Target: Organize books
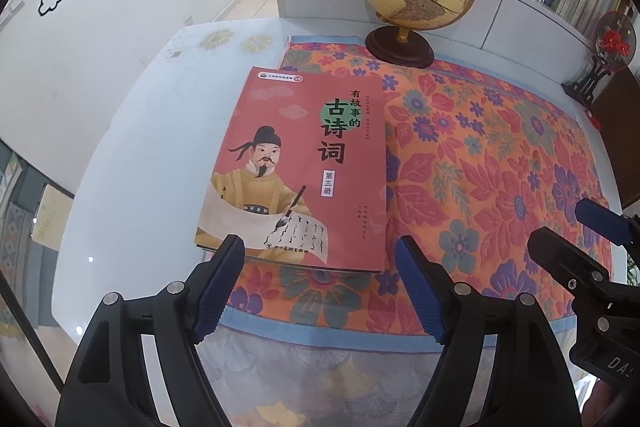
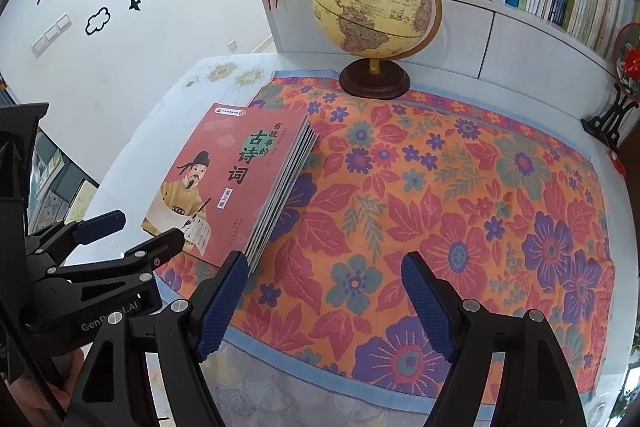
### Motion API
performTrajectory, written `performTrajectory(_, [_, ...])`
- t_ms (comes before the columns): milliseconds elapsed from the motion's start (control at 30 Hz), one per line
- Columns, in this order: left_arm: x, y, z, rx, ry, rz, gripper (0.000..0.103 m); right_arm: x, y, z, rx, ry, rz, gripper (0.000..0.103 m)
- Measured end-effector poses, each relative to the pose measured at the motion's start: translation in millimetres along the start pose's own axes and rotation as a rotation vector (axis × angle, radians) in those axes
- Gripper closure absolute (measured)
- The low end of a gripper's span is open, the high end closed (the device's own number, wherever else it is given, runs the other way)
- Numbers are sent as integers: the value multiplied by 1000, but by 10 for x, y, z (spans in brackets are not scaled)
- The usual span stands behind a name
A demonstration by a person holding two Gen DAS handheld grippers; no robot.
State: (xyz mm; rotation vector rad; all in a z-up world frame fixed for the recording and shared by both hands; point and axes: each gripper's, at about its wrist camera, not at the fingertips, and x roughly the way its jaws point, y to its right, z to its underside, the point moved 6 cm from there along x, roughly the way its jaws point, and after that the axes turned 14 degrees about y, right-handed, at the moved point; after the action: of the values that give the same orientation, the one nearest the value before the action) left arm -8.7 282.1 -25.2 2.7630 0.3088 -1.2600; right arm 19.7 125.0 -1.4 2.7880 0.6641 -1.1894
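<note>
Books (image 2: 240, 183) stacked on mat, both claws (image 1: 320, 283) (image 2: 326, 299) wide apart, holding nothing.

You have a pale, shiny table (image 1: 120, 155) here with faint yellow flower prints near its far left corner. A big orange mat (image 2: 460, 211) with red, purple and green flowers lies flat on it and covers most of the top. A stack of red books (image 2: 236, 183) lies on the mat's left edge, partly over the bare table. A globe (image 2: 374, 19) stands on the mat's far edge. A small black stand (image 2: 608, 123) sits at the table's far right corner.
</note>
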Motion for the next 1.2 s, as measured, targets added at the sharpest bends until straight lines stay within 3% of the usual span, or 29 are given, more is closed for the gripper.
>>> performTrajectory(1200, [13, 32, -20, 36, 4, -9, 23, -46, 72, -54, 8, 26, 17, 26])
